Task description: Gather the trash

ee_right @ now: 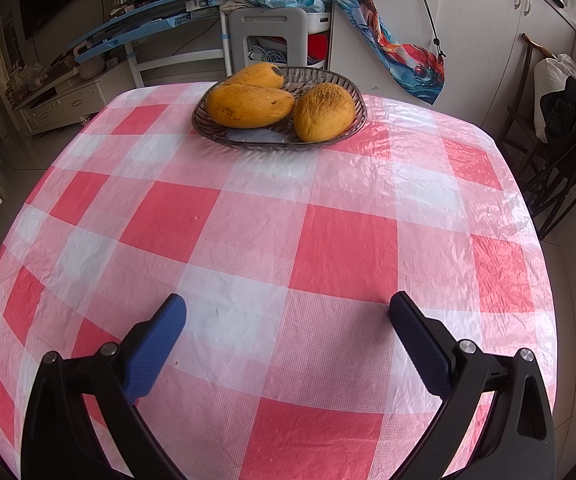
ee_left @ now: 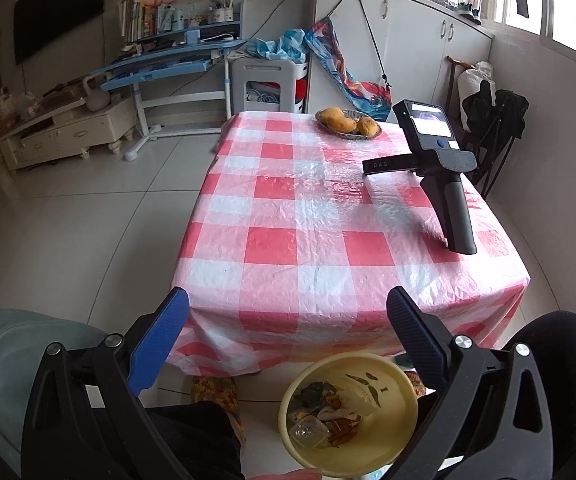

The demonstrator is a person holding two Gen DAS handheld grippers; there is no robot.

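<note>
Our left gripper [ee_left: 288,304] hangs off the near edge of the table, its blue-padded fingers [ee_left: 160,336] spread wide with nothing between them. Below it and a little toward its right finger sits the round pale-yellow plastic bin [ee_left: 392,432], low by the floor and in front of the table edge; inside lie the collected trash [ee_left: 328,412]: a torn printed paper wrapper, brownish peel scraps and a clear crumpled plastic piece. The bin's rim runs just under the right finger; whether they touch, we cannot tell.

Ahead of the left gripper stretches the red-and-white checked plastic tablecloth [ee_left: 288,208]. Far ahead, slightly right, stands the shallow dark woven basket [ee_left: 348,130] with three yellow-orange mangoes [ee_left: 338,118]. Further right, our right gripper [ee_left: 384,166] rests on the cloth, propped on its black handle.

From the right wrist we see that gripper's jaws equally wide apart and empty, hovering close above the checked cloth. Straight ahead, at the far end of the table, the basket holds the three mangoes, two touching on the left and one on the right.
</note>
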